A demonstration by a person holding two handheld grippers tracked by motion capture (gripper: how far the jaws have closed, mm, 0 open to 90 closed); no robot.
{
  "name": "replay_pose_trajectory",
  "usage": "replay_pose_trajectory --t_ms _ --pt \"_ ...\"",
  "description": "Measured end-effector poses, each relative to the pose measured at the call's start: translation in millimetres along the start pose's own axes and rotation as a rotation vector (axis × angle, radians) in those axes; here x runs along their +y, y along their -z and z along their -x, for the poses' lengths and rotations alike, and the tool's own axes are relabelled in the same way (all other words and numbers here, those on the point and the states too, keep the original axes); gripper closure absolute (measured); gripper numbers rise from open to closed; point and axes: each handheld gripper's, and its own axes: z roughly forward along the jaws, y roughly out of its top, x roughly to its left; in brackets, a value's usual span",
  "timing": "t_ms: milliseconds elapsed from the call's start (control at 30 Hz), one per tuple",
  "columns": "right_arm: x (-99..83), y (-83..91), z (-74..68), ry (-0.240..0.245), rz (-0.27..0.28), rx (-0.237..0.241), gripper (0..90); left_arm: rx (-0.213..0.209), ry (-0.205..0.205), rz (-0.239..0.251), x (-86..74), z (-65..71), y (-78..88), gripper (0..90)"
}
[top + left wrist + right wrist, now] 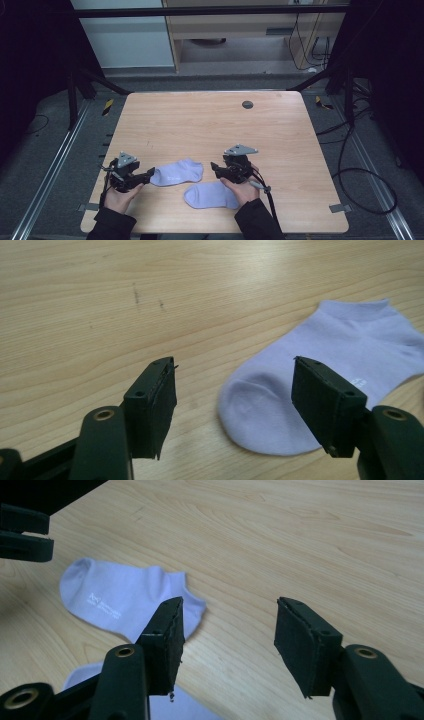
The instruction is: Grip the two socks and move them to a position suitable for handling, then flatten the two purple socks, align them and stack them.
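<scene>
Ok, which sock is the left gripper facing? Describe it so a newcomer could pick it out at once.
On the wooden table, two lilac ankle socks lie near the front edge between the open grippers. It is the farther sock, its toe just off the left gripper. The nearer sock lies by the right hand instead.

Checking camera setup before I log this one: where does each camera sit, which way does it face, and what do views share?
High view: above the person's side, looking forward and down on the table; forearms, left gripper, right gripper show.
Left gripper view: rides the left gripper, open jaws facing the far sock.
Right gripper view: rides the right gripper, jaws open over wood.
Shared: all three show the far sock.
</scene>
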Motion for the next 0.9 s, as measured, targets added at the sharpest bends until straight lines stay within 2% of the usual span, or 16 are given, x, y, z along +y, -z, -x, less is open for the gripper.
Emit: replay_pose_trajectory --t_ms 100,333,567,633,667,900 --pt "2.7 -4.8 -2.4 0.003 -0.003 -0.001 44.3 0.005 0.004 -0.005 -0.8 -3.8 -1.5 33.7" --pt "11.9 -30.3 -10.1 -0.013 -0.012 0.003 43.5 0.003 -0.005 -0.012 -2.5 -9.7 -7.2 34.2" --pt "13.7 -58.0 -21.9 0.002 -0.061 0.013 44.1 0.007 -0.021 -0.046 -5.4 -10.9 -14.5 34.9" --pt "13.7 -61.4 -24.6 0.006 -0.071 0.013 44.2 0.007 -0.023 -0.049 -5.6 -10.7 -14.7 35.1" --pt "13.2 -69.1 -28.6 0.027 -0.089 0.012 44.6 0.008 -0.022 -0.051 -6.0 -10.2 -15.3 35.4" --pt "6.5 -87.4 -31.1 0.057 -0.158 -0.007 48.8 0.002 -0.042 -0.091 -9.7 -7.6 -21.9 40.8"
